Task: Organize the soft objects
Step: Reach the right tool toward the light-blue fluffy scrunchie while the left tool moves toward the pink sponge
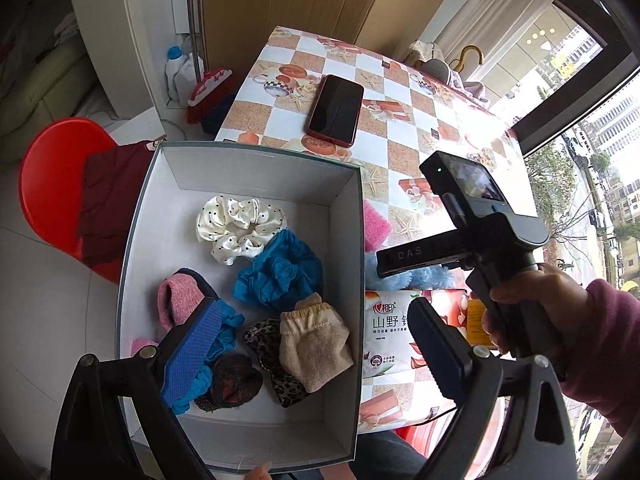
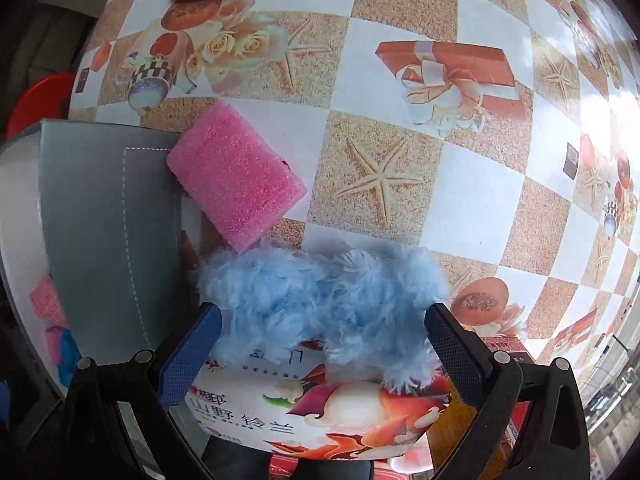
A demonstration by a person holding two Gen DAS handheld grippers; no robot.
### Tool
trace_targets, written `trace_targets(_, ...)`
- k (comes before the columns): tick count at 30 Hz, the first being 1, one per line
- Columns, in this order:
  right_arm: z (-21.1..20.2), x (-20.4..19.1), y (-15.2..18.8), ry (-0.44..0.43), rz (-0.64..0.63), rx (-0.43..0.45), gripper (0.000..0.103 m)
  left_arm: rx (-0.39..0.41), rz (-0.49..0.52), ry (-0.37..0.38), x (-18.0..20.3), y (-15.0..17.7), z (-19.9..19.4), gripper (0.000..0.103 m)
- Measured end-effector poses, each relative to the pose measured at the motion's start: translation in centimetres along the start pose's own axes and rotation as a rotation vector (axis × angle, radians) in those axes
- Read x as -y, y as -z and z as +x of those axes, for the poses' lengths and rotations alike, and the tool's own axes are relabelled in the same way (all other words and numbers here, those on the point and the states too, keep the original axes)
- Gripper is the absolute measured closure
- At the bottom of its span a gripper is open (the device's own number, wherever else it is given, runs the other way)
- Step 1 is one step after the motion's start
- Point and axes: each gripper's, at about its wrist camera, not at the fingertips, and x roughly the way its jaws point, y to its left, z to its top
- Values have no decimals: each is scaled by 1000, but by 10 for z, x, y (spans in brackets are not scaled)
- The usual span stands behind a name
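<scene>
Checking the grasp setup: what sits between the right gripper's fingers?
In the right wrist view, the right gripper stands open, and the fluffy blue item lies between its fingers, partly over a tissue pack.

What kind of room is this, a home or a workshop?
Most likely a home, perhaps a dining corner: a patterned table with a phone on it, a broom and detergent bottles by the wall, and a curtain beside a window.
</scene>
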Motion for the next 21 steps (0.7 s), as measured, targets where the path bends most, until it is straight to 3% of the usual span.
trace_targets(2,9,9,-7,139,-8,-21,1,-10,-7,-3,-1,2,1,7)
trace_targets(4,-5,44,-15,245,135,59,1,-21,-8,-9,-2,5,3,7)
trace_targets(5,-18,64,-16,254,236,114,1,-25,-8,-14,-3,5,5,7)
trace_targets(6,-30,81,-15,220,319,160,1,-28,-9,-17,-4,6,5,7)
trace_targets(8,-48,94,-14,43,373,222,1,-34,-14,-18,-5,7,8,7)
trace_targets(9,-52,92,-16,-21,352,226,1,-39,-14,-20,-5,7,10,7)
trace_targets(11,-57,76,-23,-70,279,245,1,-49,-8,-25,-2,6,13,7)
trace_targets(15,-47,39,-41,-73,145,245,1,-56,13,-46,4,5,11,7)
trace_targets(17,-37,29,-49,-17,96,224,1,-60,14,-53,5,5,10,7)
trace_targets(19,-33,33,-52,69,100,225,1,-63,13,-53,6,6,9,7)
trace_targets(21,-35,53,-48,65,180,229,1,-71,14,-49,7,5,11,7)
